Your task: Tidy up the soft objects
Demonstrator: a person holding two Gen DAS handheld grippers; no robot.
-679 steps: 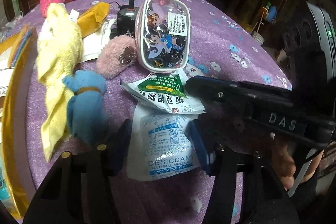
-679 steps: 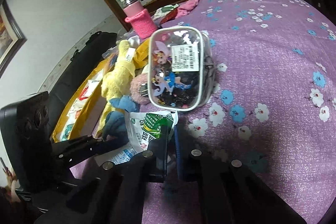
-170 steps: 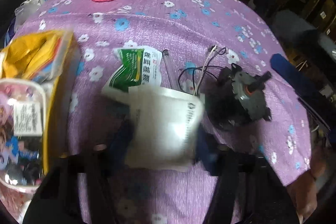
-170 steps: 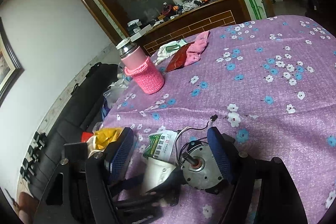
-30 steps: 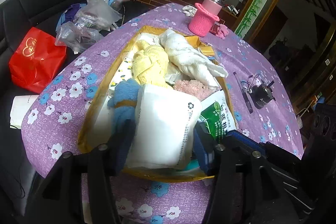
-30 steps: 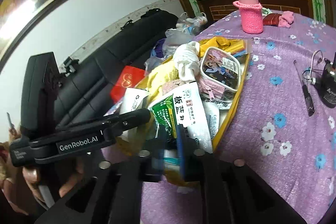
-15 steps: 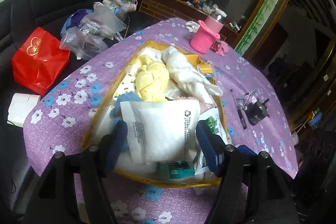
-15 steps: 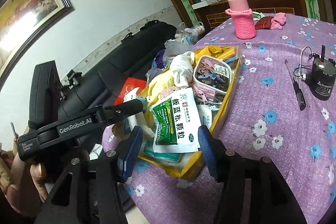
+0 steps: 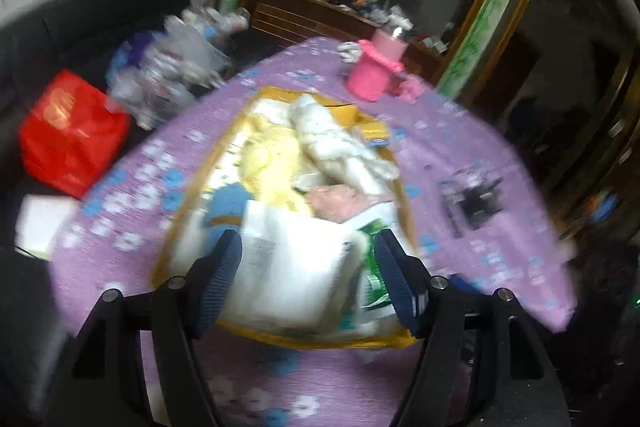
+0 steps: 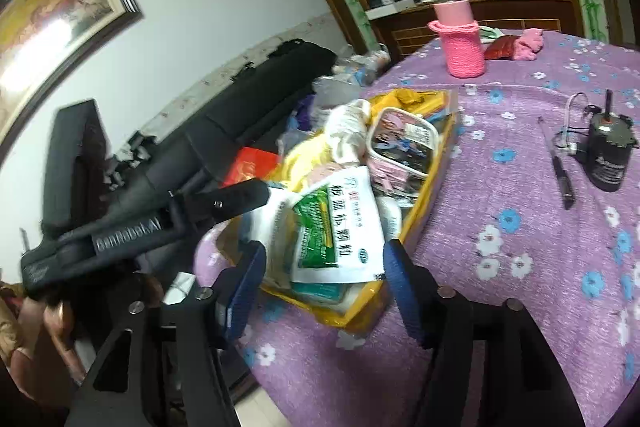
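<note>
A yellow tray [image 9: 320, 341] [image 10: 424, 201] on the purple flowered table holds the soft things. In it lie a white desiccant packet [image 9: 292, 267], a green-and-white medicine packet [image 10: 336, 223] [image 9: 374, 279], a yellow cloth [image 9: 272, 163], a white cloth [image 9: 336, 143] [image 10: 346, 129], a blue cloth [image 9: 228, 203], a pink pouf [image 9: 334, 199] and a clear cartoon pouch [image 10: 402, 143]. My left gripper [image 9: 308, 283] is open above the near end of the tray, off the desiccant packet. My right gripper [image 10: 324, 283] is open and empty just short of the medicine packet. The left gripper's body also shows in the right wrist view [image 10: 132, 223].
A small black motor [image 10: 610, 159] [image 9: 474, 199] with wires and a dark pen [image 10: 560, 167] lie on the table right of the tray. A pink knitted bottle cover [image 10: 460, 43] [image 9: 374, 67] stands at the far side. A red bag [image 9: 68, 135] lies on the black sofa.
Both grippers have opened and let their packets go into the tray, then drawn back and up. The left view is now blurred by motion.
</note>
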